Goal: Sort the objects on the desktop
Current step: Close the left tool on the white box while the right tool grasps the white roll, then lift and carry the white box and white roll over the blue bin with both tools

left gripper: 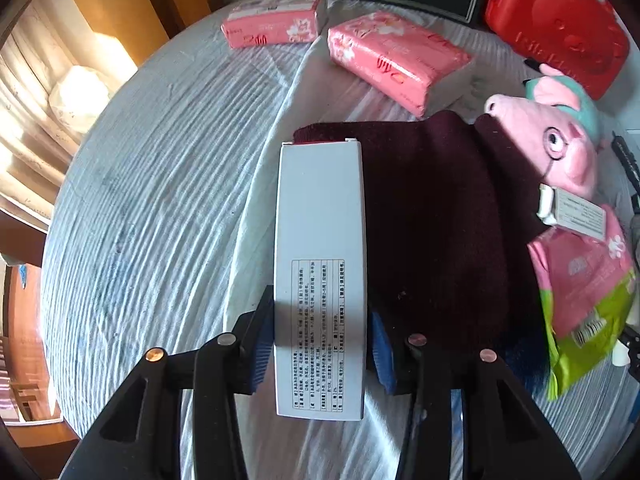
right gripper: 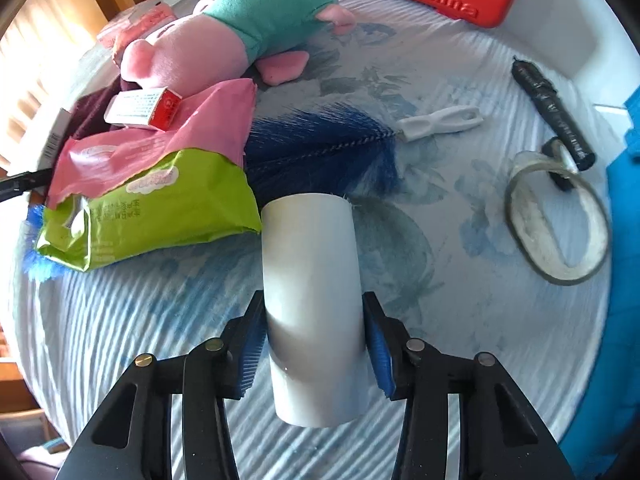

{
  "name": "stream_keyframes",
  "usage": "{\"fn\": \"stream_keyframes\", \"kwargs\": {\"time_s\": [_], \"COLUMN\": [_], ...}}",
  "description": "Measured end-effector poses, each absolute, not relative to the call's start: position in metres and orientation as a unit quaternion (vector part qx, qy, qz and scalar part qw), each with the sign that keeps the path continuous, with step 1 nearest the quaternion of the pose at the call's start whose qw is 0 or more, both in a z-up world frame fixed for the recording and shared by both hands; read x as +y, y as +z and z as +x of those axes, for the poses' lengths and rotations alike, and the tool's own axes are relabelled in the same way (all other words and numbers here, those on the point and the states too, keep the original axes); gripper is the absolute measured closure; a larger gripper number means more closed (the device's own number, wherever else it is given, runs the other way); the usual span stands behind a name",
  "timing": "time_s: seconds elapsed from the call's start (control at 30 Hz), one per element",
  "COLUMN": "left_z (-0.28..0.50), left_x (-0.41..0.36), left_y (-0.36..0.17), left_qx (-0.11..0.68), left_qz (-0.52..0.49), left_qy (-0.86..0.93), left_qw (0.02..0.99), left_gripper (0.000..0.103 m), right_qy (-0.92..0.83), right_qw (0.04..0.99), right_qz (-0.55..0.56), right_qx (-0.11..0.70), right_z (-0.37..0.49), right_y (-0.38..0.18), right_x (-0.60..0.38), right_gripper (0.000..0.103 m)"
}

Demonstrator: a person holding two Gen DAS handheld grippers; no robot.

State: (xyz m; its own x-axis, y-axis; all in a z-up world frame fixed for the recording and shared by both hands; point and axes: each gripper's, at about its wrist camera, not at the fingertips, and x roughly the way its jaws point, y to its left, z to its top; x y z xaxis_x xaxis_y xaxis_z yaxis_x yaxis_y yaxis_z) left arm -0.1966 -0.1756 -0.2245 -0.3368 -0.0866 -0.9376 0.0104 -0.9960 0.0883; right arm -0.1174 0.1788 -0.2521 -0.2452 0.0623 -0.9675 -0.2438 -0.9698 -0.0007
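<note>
White carton (left gripper: 320,280) sits clamped in your left hand-held gripper (left gripper: 322,344), blue pads pressing both long sides, printed panel up, its far end over the dark red cloth (left gripper: 440,216) on the desk (left gripper: 160,200). Your right hand-held gripper (right gripper: 314,350) grips a white tube (right gripper: 312,300), pointing toward the blue brush (right gripper: 320,140). Pink-and-green pouch (right gripper: 160,200) lies just left of the tube, small red-ended box (right gripper: 140,110) resting on it, pig plush (right gripper: 224,32) behind.

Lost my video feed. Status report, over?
Left gripper shut on white carton. Right gripper shut on white tube. Ahead: maroon cloth, wipes pack, blue brush.
</note>
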Motion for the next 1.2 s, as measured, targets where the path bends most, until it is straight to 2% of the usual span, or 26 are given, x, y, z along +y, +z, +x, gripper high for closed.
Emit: {"fn": "stream_keyframes", "kwargs": {"time_s": [0.4,0.87,1.2], "left_z": [-0.130,-0.052,-0.005], "left_x": [-0.160,-0.053,0.048], "left_y": [-0.137,-0.061,-0.003], "left_qx": [-0.056,-0.108,-0.122], "left_qz": [0.485,0.391,0.312], "left_qy": [-0.872,-0.903,-0.914], "left_qw": [-0.013,-0.140,-0.231], "left_gripper": [0.061,0.061,0.061], "right_qy": [0.837,0.898,0.927], "right_qw": [0.126,0.168,0.237], "right_qz": [-0.522,-0.392,-0.279], "right_qx": [0.105,0.109,0.082], "right_z": [-0.062,0.019,0.096], "right_y": [-0.174,-0.065,0.024], "right_x": [0.170,0.165,0.183], "right_gripper": [0.059,0.059,0.059]}}
